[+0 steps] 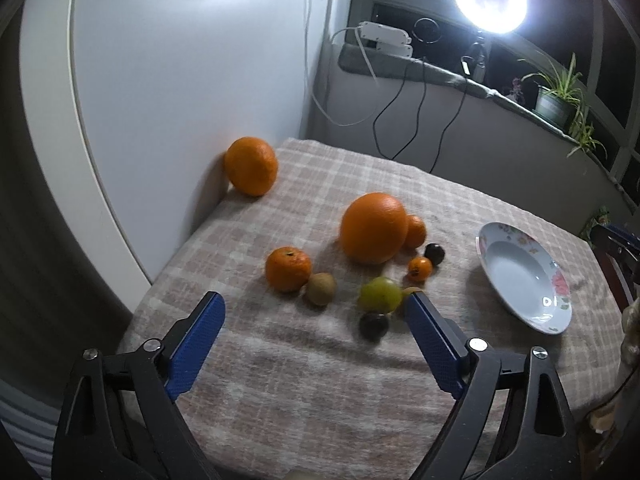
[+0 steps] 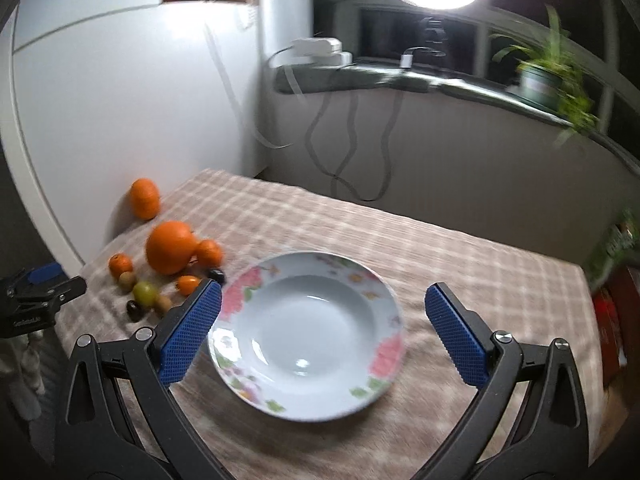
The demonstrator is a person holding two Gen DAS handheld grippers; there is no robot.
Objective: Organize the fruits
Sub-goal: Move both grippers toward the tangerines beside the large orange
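Fruit cluster and flowered plate on checked tablecloth [image 1: 320, 380], both grippers spread wide, nothing held.

From my left wrist cam: left gripper [image 1: 316, 312] hangs over the cloth w/ jaws wide, nothing between the pads; fruits lie just ahead of it. Big orange [image 1: 374, 228] sits mid-cluster, a smaller orange [image 1: 416, 231] touching its right side. Mandarin [image 1: 288, 269] and kiwi [image 1: 321, 289] lie side by side nearer me; green fruit [image 1: 379, 295] and a dark round fruit [image 1: 374, 325] lie near the right pad. One more orange [image 1: 251, 166] rests apart, against the white wall. From my right wrist cam: right gripper [image 2: 322, 308] also wide, empty, hovering w/ the floral deep plate [image 2: 308, 332] framed between its fingers; plate holds no fruit, cluster well to its left.
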